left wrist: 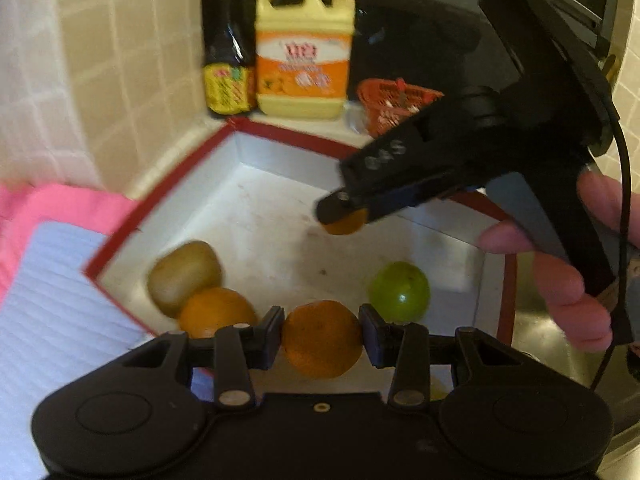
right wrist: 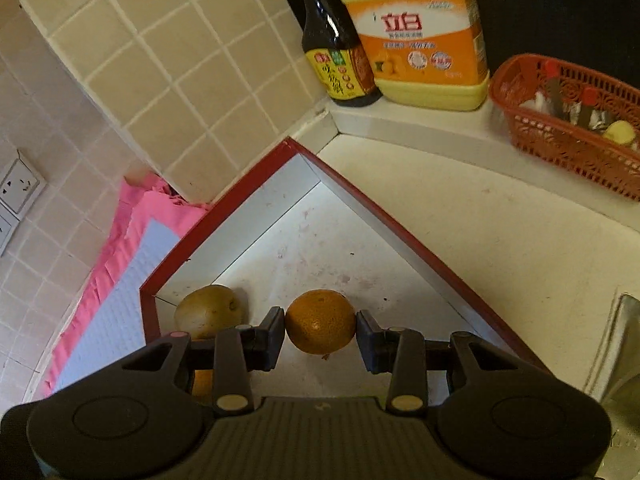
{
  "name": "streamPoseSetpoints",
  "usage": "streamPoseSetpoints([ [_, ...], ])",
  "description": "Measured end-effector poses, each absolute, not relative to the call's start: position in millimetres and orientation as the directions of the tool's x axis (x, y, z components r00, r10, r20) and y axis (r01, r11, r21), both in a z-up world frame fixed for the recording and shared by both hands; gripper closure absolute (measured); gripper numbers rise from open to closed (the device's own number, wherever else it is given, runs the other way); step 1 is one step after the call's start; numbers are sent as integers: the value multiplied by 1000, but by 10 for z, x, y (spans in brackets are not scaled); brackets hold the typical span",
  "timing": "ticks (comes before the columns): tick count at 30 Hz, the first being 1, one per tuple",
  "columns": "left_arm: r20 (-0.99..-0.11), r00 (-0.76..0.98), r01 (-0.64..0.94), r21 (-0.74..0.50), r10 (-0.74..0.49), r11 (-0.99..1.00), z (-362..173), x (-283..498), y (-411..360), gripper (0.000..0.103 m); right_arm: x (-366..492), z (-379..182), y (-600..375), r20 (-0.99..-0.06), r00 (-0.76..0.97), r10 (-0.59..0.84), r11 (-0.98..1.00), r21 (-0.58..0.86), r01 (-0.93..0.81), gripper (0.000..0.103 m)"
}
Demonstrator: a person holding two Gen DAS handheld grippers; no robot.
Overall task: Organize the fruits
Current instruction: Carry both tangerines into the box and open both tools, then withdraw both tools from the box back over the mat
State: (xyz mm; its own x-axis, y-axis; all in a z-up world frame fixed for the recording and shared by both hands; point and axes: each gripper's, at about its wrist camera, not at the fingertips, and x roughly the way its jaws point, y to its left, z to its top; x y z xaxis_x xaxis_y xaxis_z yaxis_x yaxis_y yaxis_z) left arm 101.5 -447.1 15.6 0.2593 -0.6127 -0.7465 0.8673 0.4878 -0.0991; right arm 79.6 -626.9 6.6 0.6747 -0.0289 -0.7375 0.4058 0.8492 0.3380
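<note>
A red-rimmed white box [left wrist: 168, 200] lies on the counter. My left gripper [left wrist: 322, 336] is shut on an orange [left wrist: 322, 340] above the box. In the box lie a kiwi [left wrist: 182, 276], a second orange [left wrist: 216, 312] and a green lime [left wrist: 400, 292]. My right gripper [left wrist: 344, 216] shows in the left wrist view, held over the box and shut on an orange [left wrist: 344, 226]. In the right wrist view my right gripper [right wrist: 320, 334] is shut on that orange [right wrist: 320, 322] above the box [right wrist: 224, 216], with the kiwi [right wrist: 210, 312] to its left.
A yellow detergent jug [right wrist: 420, 40] and a dark sauce bottle [right wrist: 336, 52] stand in the tiled corner. A red plastic basket [right wrist: 568, 128] sits on the counter at right. A pink and white cloth [left wrist: 48, 280] lies left of the box. A metal sink [right wrist: 616, 352] is at right.
</note>
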Motion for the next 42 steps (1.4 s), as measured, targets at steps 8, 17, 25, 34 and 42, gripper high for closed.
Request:
streamPoseSetpoints([
  [8,-803,224,881,-75,-552,467,-88,1037,-4700,53,953,-127,-6330,-776,626,-81,856,268,443,62],
  [17,-803,222,870,-93,-554,484,-63,1005,-4665,27,901,-212,-6439,-772,635,-32,813,349,466,54],
  [25,-750,290,829,-113,-595,547,354,844,-4131,26,597,-153,-6441,-714,689,121,728,536,428,44],
  [34,-691,470,635,-167,-549,754,654,484,-2686,25,340,256,-5987,-666,729,159,783,535,317,27],
  [42,-685,621,335,-209,-382,919,638,194,-1425,25,553,450,-5118,-652,705,279,840,522,150,21],
])
